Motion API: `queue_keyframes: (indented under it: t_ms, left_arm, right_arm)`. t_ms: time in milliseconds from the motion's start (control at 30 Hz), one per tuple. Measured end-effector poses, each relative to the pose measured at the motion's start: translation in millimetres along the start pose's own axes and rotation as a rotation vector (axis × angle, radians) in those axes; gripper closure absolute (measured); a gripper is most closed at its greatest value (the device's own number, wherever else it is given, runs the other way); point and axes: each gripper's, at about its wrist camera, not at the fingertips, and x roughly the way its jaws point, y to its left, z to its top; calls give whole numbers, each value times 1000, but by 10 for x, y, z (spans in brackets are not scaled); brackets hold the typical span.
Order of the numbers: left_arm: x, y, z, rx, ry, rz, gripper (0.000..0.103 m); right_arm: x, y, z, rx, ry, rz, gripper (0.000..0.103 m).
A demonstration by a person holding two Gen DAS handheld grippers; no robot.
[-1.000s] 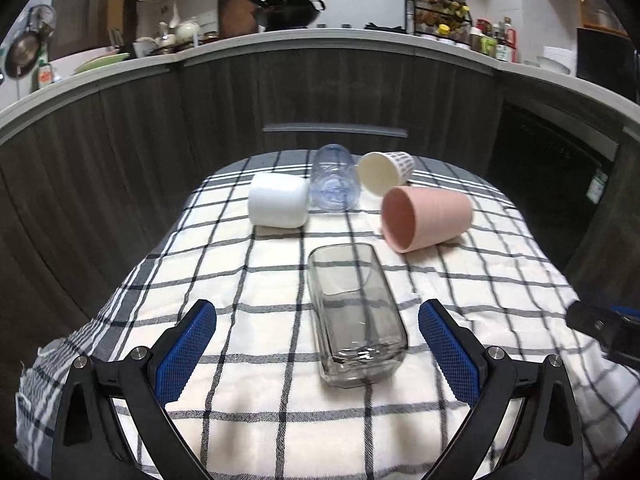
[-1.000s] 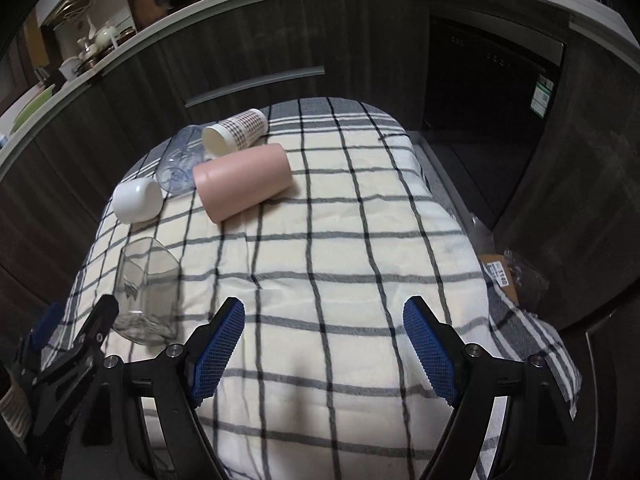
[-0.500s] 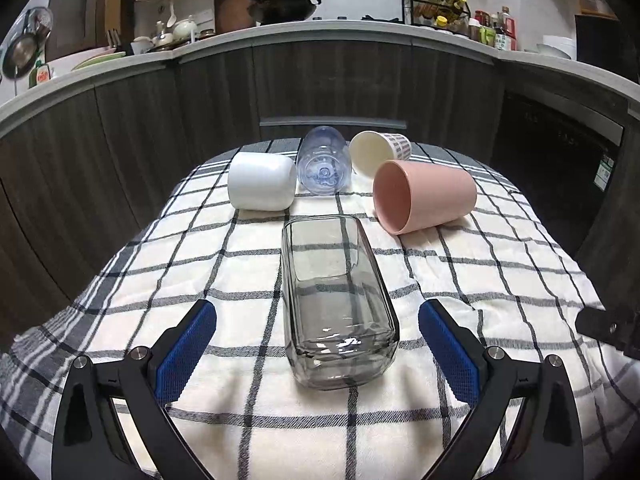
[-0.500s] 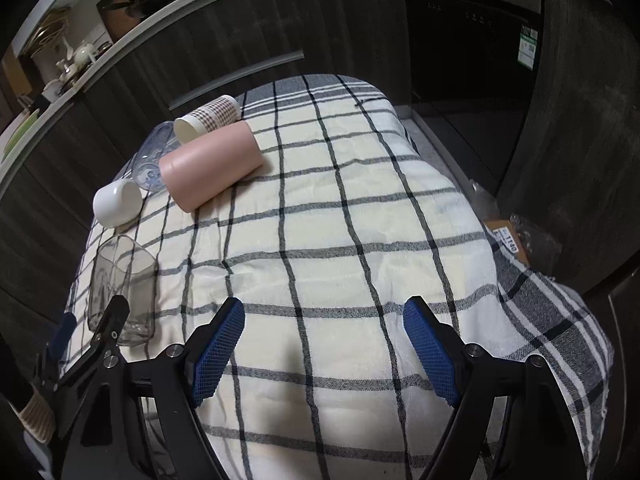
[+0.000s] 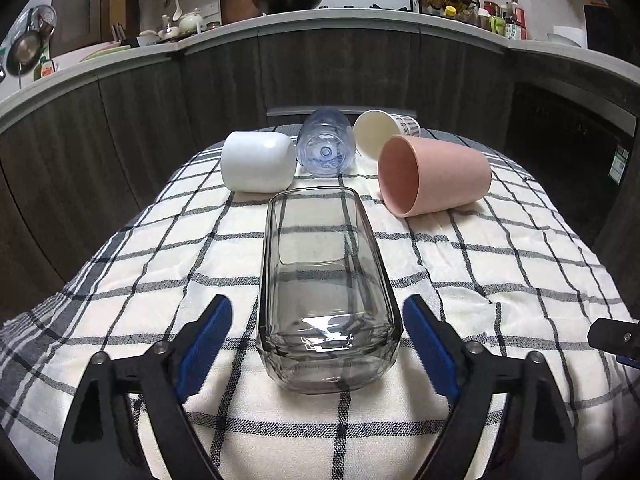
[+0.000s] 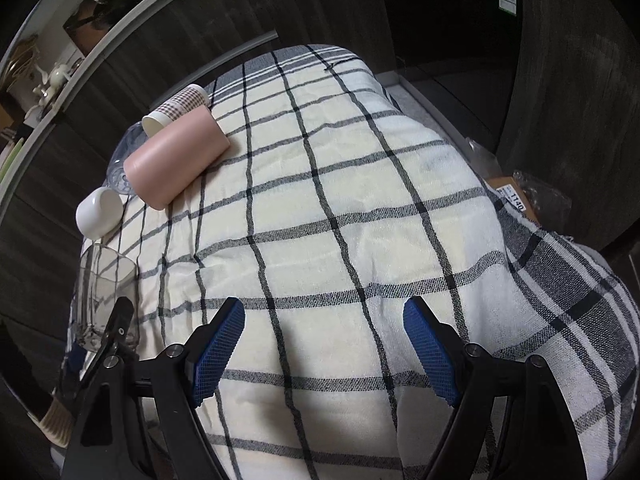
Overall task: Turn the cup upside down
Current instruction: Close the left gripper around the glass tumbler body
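A clear square glass cup (image 5: 324, 296) lies on its side on the checked cloth, base toward me, mouth pointing away. My left gripper (image 5: 318, 344) is open, its blue pads on either side of the cup's base, not touching it. The glass also shows at the left edge of the right wrist view (image 6: 104, 296), with the left gripper's finger in front of it. My right gripper (image 6: 324, 348) is open and empty above bare cloth, to the right of the glass.
Behind the glass lie a white cup (image 5: 258, 166), a clear blue plastic cup (image 5: 326, 148), a patterned paper cup (image 5: 382, 130) and a pink cup (image 5: 432, 176), all on their sides. The checked cloth (image 6: 360, 208) covers the table. Dark cabinets curve behind.
My left gripper has moved forward and lower, so the glass now sits between its pads. The right gripper has drifted slightly, staying open over the cloth.
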Motion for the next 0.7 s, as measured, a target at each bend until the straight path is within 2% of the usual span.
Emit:
queue_keyframes:
  t_ms: [67,167,233,533,700]
  left_arm:
    - [4,1,2,-4,3,2,23]
    - [45,-5,-3,2,25,10,38]
    - [57,-13,-10,7,33,-13,44]
    - [33,61,18,-23,39,-34,45]
    - [-58,104,103,-11,44,-79,45]
  right_arm:
    - [20,-6,2,3,9,1,21]
    - [42,-7,-4,4,19,3,21]
    - [46,-7,-5,5,22,3,21]
    - [53,-4,-2,1,22,7,21]
    - [13,18,4,-8,4,17,21]
